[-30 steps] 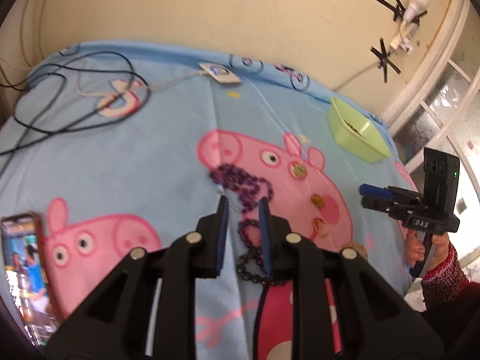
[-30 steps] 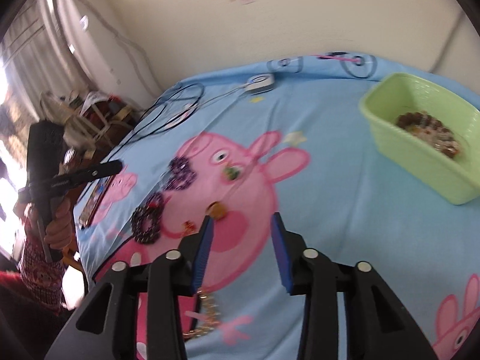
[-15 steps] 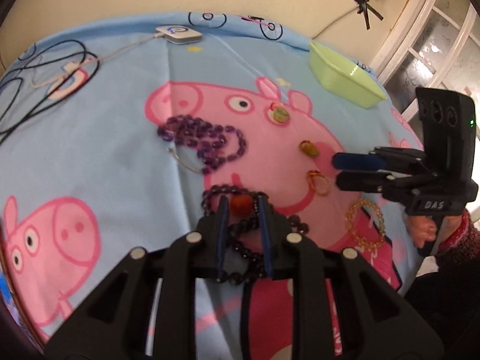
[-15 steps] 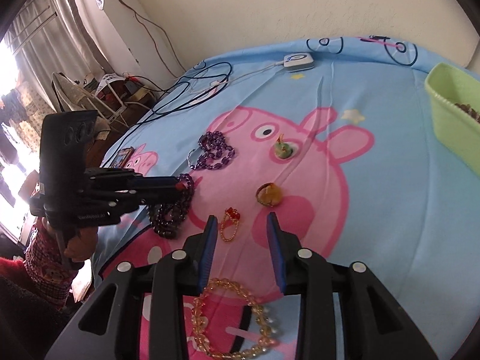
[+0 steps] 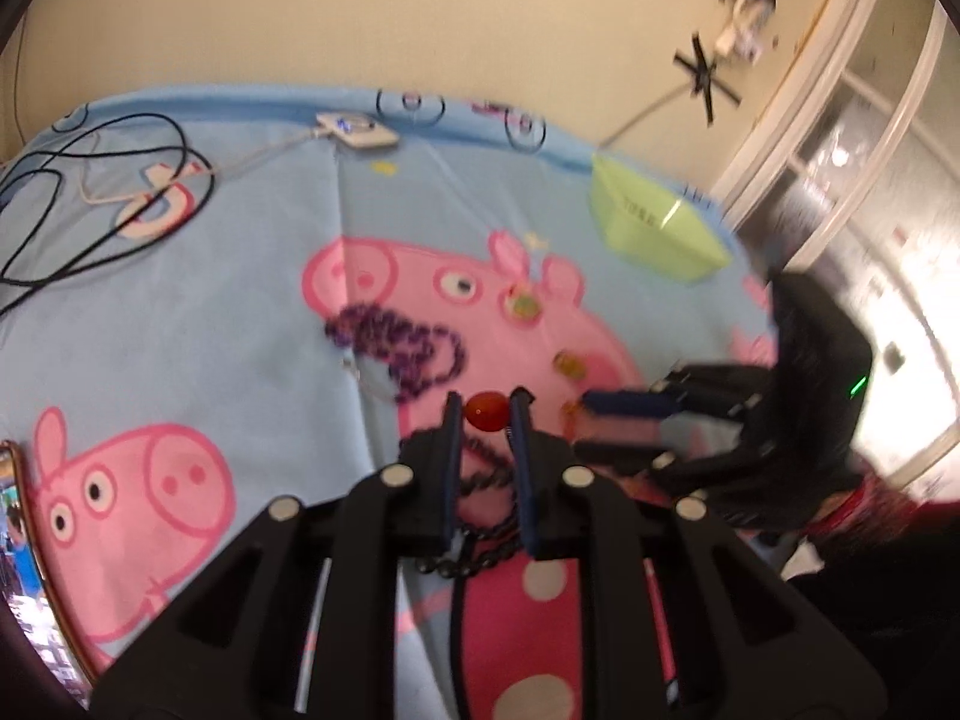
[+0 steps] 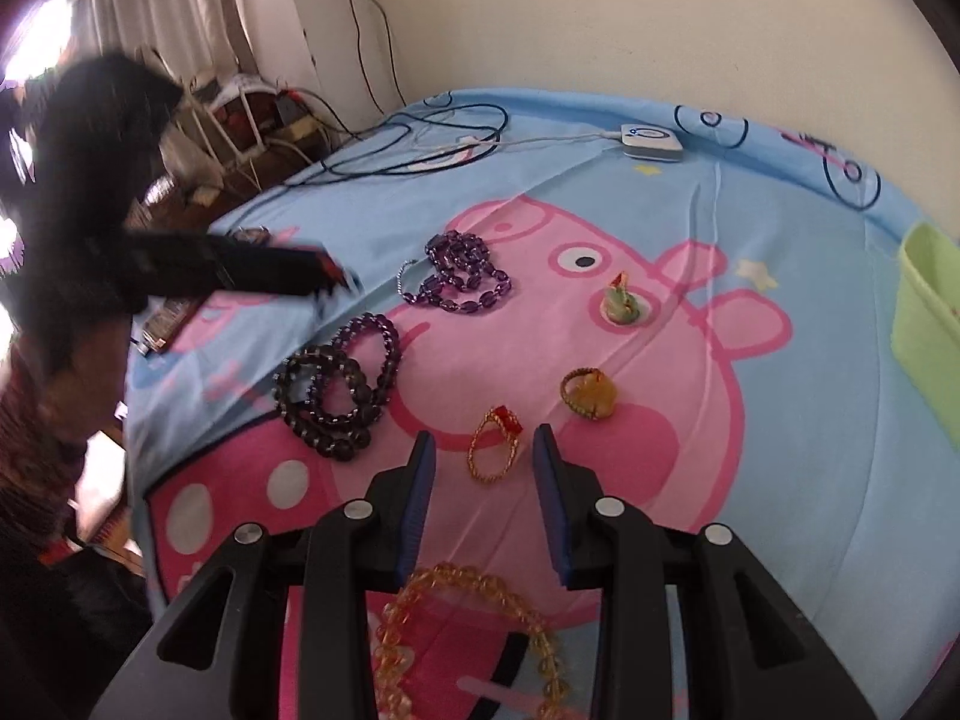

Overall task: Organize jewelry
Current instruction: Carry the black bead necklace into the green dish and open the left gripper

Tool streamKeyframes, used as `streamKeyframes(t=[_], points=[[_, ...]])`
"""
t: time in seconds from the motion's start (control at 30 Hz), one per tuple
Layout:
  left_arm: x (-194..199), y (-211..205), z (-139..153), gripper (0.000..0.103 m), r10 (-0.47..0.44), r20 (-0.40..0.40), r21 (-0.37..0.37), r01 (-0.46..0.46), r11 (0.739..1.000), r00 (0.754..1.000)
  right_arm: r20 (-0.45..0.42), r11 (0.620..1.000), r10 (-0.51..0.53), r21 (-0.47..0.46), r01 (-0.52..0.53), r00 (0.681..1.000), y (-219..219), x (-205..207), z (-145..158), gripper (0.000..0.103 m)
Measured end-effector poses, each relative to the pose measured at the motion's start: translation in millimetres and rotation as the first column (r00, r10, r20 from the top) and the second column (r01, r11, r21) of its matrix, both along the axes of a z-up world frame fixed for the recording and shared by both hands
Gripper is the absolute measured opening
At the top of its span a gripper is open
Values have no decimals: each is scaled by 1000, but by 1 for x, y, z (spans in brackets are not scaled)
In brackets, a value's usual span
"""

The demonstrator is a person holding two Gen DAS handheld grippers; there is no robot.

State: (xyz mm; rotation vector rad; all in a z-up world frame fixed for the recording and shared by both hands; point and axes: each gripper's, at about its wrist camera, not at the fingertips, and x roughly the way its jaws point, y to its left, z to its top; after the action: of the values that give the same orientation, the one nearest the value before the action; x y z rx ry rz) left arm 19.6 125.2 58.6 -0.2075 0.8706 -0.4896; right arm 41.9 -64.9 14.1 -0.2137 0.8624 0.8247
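Observation:
My left gripper [image 5: 486, 411] is shut on a red bead [image 5: 485, 411] and holds it above the bed; the dark bead bracelet [image 5: 480, 498] lies below it. In the right wrist view the left gripper [image 6: 327, 276] is blurred, raised left of that dark bracelet [image 6: 336, 396]. My right gripper [image 6: 483, 450] is open, its jaws either side of a gold ring with a red stone [image 6: 498, 444]. A purple bead necklace [image 6: 462, 273], a green ring [image 6: 621, 306], an amber ring [image 6: 588, 393] and a yellow bead bracelet [image 6: 468, 636] lie on the sheet. The green bin [image 5: 654, 228] stands at the far right.
A Peppa Pig bedsheet [image 6: 750, 480] covers the bed. Black cables [image 5: 90, 204] and a white charger box [image 5: 357, 131] lie at the far left. A phone [image 5: 24, 570] lies at the left edge. The wall is close behind; a window frame [image 5: 840, 138] is at right.
My left gripper has lifted off the dark bracelet with the red bead between its fingers. My right gripper has come down closer around the gold ring.

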Motion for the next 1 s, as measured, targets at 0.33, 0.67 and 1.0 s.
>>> streamKeyframes(t=[0.33, 0.67, 1.0], points=[[25, -47, 1, 15, -65, -36, -26, 64, 998, 997, -47, 989, -97, 107, 101, 994, -58, 8, 5, 0], [104, -183, 40, 15, -258, 31, -59, 260, 964, 966, 37, 814, -516, 332, 476, 856, -216, 54, 63, 0], [188, -272, 13, 15, -244, -67, 21, 246, 969, 967, 40, 740, -622, 359, 569, 782, -255, 90, 38, 0]])
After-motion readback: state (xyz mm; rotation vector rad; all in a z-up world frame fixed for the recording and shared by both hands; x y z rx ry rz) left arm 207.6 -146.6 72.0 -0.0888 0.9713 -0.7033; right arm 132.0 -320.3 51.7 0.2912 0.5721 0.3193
